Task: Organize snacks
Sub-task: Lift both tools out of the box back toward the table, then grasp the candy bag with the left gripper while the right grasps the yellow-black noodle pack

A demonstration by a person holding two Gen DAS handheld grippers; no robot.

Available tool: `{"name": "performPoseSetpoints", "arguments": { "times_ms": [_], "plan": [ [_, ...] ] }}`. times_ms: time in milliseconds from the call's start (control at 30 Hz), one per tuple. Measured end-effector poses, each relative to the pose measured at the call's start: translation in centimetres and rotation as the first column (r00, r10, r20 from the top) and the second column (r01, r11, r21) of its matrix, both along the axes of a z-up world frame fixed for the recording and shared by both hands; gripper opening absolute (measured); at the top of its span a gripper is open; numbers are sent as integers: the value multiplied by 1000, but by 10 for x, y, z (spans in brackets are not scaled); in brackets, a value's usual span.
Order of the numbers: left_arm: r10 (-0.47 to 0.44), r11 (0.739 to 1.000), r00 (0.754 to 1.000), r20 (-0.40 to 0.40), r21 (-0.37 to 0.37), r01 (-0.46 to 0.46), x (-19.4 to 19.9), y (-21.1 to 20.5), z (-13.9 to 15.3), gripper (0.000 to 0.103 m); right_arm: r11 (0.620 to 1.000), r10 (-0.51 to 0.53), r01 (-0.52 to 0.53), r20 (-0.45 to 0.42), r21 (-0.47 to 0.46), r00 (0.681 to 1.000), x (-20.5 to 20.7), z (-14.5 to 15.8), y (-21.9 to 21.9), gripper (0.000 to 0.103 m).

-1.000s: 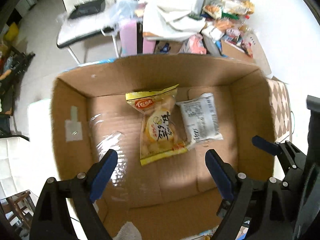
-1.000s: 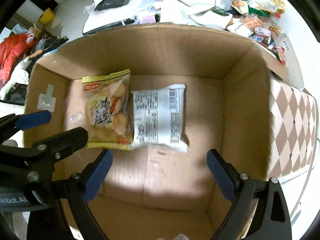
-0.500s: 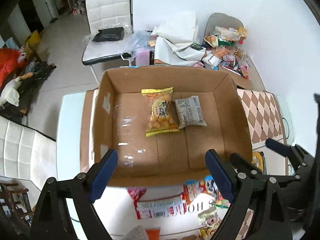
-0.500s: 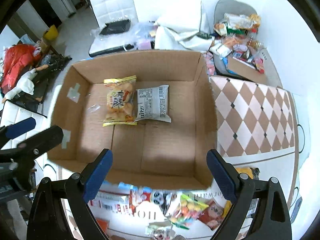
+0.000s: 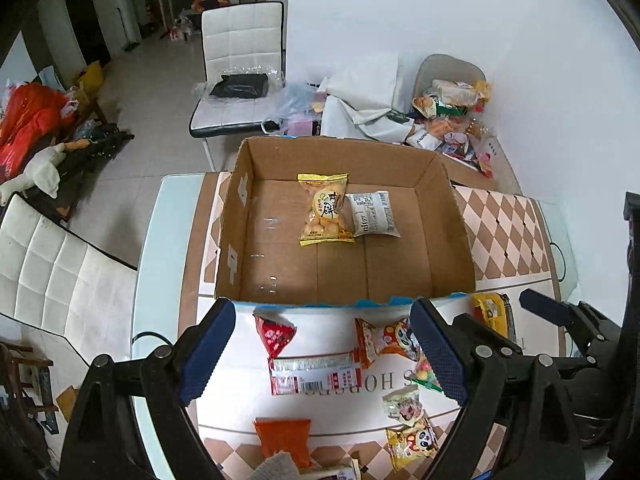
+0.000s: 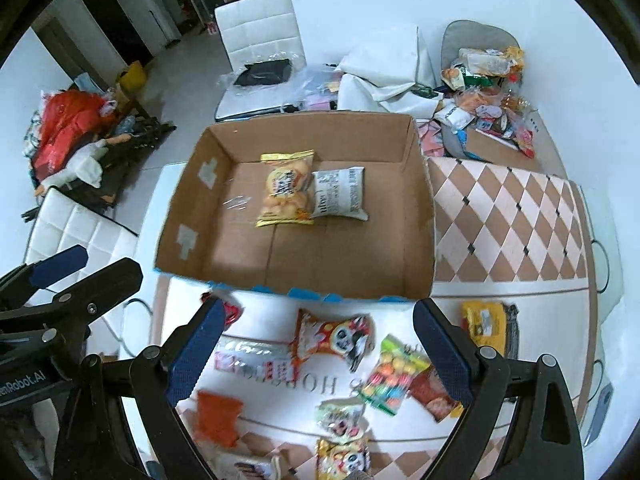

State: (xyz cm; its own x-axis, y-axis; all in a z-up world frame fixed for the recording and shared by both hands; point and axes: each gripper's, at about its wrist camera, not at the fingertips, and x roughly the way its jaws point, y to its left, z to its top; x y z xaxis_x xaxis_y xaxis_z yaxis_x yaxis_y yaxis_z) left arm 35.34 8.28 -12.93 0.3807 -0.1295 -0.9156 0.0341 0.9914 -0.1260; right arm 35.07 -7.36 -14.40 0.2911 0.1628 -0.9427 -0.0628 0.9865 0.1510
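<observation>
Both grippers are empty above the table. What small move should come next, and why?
Probably lower the right gripper onto the panda packet just under it. Both grippers are open and hold nothing, the box has only two packets inside, and many snacks lie loose on the table in front of it.

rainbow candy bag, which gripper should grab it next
Right, probably. The candy bag lies just inside the open right gripper, near its right finger. In the left wrist view it is mostly hidden behind the left gripper's finger.

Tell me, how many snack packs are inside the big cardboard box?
2. A yellow pack and a white pack lie side by side, touching, near the far wall of the cardboard box. None seem hidden.
</observation>
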Motion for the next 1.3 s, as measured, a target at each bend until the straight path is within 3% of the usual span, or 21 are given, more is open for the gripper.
{"name": "performPoseSetpoints", "arguments": {
  "times_ms": [200, 367, 533, 567, 700, 833, 1000, 1267, 1300],
  "plan": [
    [26, 999, 999, -41, -19, -26, -21, -18, -11, 89, 998, -45, 46, -51, 35, 998, -27, -9, -29, 97],
    [22, 1000, 990, -139, -3, -23, -28, -45, -53, 89, 987, -158, 154, -142, -37, 977, -44, -44, -94, 97],
    [-1, 1000, 959, -283, -23, -5, -36, -82, -107, 89, 965, -254, 230, -244, -125, 936, -46, -100, -168, 97],
    [-19, 1000, 942, -336, -21, 12, -37, -91, -119, 89, 962, -267, 239, -261, -134, 928, -46, -111, -179, 97],
    [-71, 997, 918, -391, -15, 71, -38, -129, -149, 89, 950, -306, 264, -317, -168, 898, -43, -153, -218, 97],
    [-155, 985, 892, -424, -3, 170, -33, -171, -176, 89, 951, -304, 259, -371, -166, 878, -34, -184, -229, 97],
    [-232, 961, 851, -472, 27, 277, -26, -211, -211, 89, 958, -282, 237, -396, -158, 874, -33, -202, -235, 97],
    [-225, 953, 817, -531, 56, 298, -15, -224, -254, 89, 966, -256, 222, -429, -129, 866, -17, -229, -243, 98],
    [-222, 954, 817, -532, 54, 295, -15, -224, -256, 85, 967, -253, 216, -434, -134, 865, -16, -233, -244, 98]
  ]
}}
